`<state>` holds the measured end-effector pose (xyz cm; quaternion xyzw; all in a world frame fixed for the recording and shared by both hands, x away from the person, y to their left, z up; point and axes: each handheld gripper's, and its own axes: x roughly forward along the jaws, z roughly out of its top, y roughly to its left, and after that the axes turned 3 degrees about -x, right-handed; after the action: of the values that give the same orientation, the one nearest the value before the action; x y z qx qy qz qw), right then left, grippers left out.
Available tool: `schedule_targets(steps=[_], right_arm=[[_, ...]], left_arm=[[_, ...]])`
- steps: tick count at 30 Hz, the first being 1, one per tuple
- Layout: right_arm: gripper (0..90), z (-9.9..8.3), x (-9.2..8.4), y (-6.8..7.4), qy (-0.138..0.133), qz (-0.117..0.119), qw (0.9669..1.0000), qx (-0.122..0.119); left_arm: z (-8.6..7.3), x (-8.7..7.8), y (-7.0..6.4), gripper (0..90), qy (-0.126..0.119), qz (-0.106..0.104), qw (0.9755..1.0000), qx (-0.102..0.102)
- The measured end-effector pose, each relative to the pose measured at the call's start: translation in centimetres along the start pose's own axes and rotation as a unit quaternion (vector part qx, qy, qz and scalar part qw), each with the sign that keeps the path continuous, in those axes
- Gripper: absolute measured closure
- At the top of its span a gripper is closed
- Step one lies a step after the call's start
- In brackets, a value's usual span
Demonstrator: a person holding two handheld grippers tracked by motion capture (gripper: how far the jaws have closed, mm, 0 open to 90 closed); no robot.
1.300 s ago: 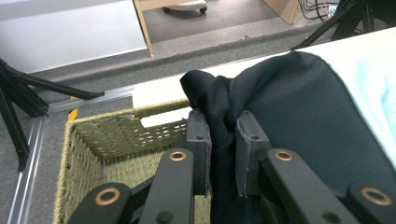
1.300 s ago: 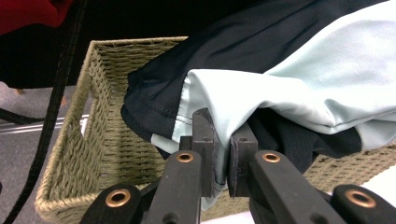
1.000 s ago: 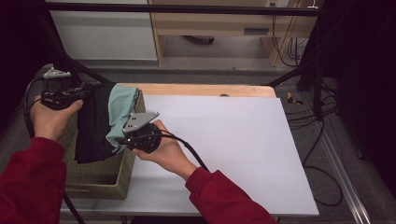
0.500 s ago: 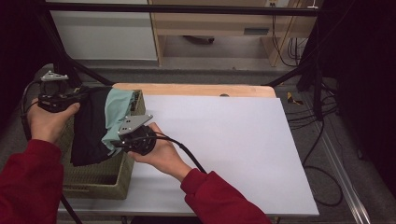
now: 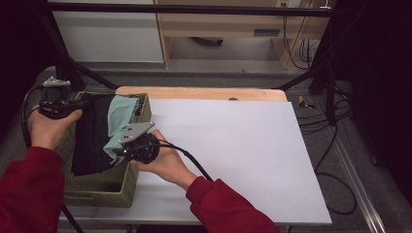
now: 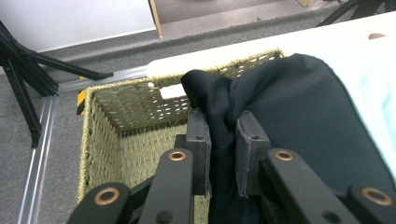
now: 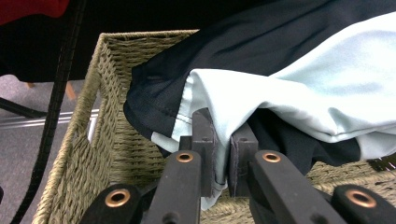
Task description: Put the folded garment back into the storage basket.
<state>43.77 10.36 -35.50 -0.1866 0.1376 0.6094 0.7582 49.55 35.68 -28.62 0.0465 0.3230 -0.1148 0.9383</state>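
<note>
Compared with a second ago, both hands are sitting slightly lower and closer to the person, and the garment (image 5: 99, 133) is hanging a little deeper over the wicker basket (image 5: 104, 189). It is showing as a limp black cloth with a pale mint panel (image 5: 119, 119) along its table-side edge, creased and bunched where it is being pinched.

Above the basket's far left corner, the left gripper (image 6: 223, 140) is clamping a bunched fold of the black fabric, its jaws nearly closed with cloth squeezed between the pads. Over the basket's wall nearest the table, the right gripper (image 7: 222, 144) is pinching a hem of the mint panel, jaws almost together on the thin layer. Between the two grips the garment is spanning the basket opening, with its lower part drooping inside.

At the table's left edge, the basket is standing with its woven walls rising close around the hanging cloth. To the right, the white tabletop (image 5: 233, 145) is lying broad and bare, offering open room. Beyond it, a wooden strip (image 5: 204, 93) is bordering the far edge.
</note>
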Motion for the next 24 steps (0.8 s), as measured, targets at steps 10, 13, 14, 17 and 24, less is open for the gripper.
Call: schedule_targets(steps=[10,13,14,17,24], right_arm=[[84.1,-0.2,0.8,0.3,0.004,0.004,1.0000,0.002],[84.1,-0.2,1.0,0.3,0.007,0.005,1.0000,0.002],[84.0,-0.2,1.0,0.4,0.007,0.006,1.0000,0.003],[84.0,-0.2,1.2,0.4,0.009,0.006,0.9999,0.001],[84.0,-0.4,1.8,0.3,0.016,0.005,0.9998,0.010]], left_arm=[[-0.5,0.1,0.1,77.8,0.006,0.007,0.9999,0.005],[-0.7,0.3,0.2,77.6,0.008,0.009,0.9999,0.001],[-0.8,0.3,0.2,77.5,0.009,0.009,0.9999,0.001],[-1.0,0.5,0.4,77.5,0.010,0.010,0.9999,-0.001],[-1.4,0.9,0.9,77.5,0.014,0.014,0.9998,-0.007]])
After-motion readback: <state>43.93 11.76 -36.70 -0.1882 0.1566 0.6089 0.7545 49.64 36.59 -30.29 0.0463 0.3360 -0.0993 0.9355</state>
